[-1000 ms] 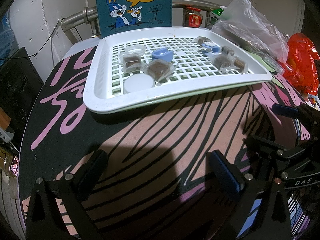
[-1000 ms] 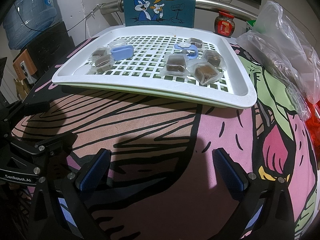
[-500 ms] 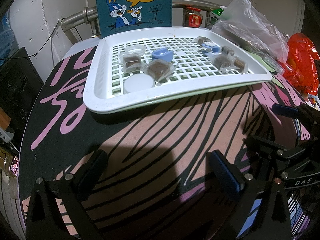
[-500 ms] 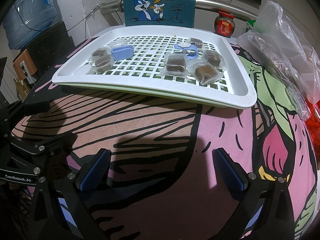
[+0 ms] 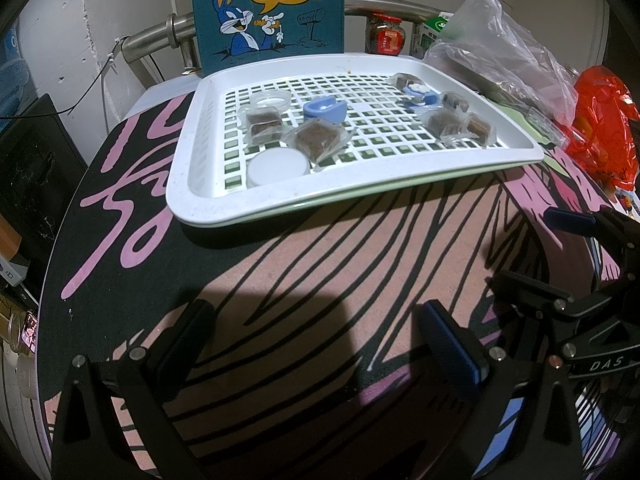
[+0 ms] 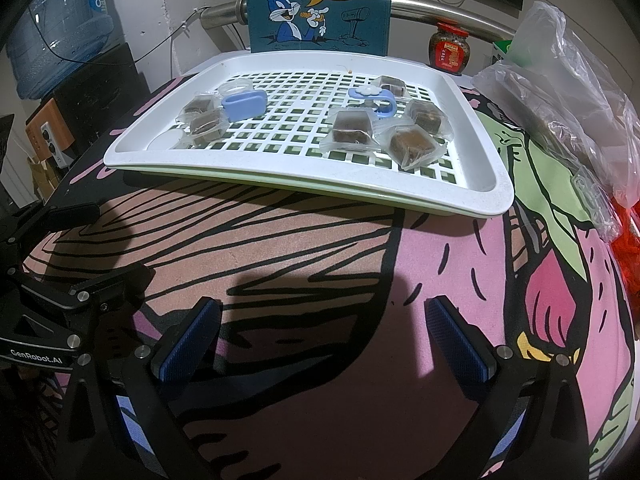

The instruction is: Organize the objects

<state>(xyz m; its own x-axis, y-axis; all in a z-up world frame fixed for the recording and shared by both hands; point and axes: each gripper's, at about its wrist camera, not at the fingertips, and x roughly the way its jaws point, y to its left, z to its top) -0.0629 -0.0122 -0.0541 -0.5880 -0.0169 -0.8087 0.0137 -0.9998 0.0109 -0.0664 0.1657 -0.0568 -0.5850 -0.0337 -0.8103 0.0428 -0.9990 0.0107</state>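
Observation:
A white slotted tray (image 5: 188, 168) (image 6: 480, 184) lies on the cartoon-print table cover. It holds several clear-wrapped brown cubes (image 5: 318, 138) (image 6: 352, 126), a blue box (image 5: 324, 109) (image 6: 244, 105), a blue flower clip (image 5: 420, 94) (image 6: 374, 98), a white round lid (image 5: 278, 162) and a clear round pot (image 5: 271, 100). My left gripper (image 5: 316, 340) hovers open over the cover, well short of the tray, with nothing between its fingers. My right gripper (image 6: 324, 336) is likewise open and empty, near the tray's front rim.
A blue "What's Up Doc?" board (image 5: 268, 8) (image 6: 318, 4) stands behind the tray. Clear plastic bags (image 5: 504, 52) (image 6: 576, 92) and a red bag (image 5: 604, 120) lie to the right. A red-label jar (image 6: 448, 50) and a water bottle (image 6: 56, 36) stand at the back.

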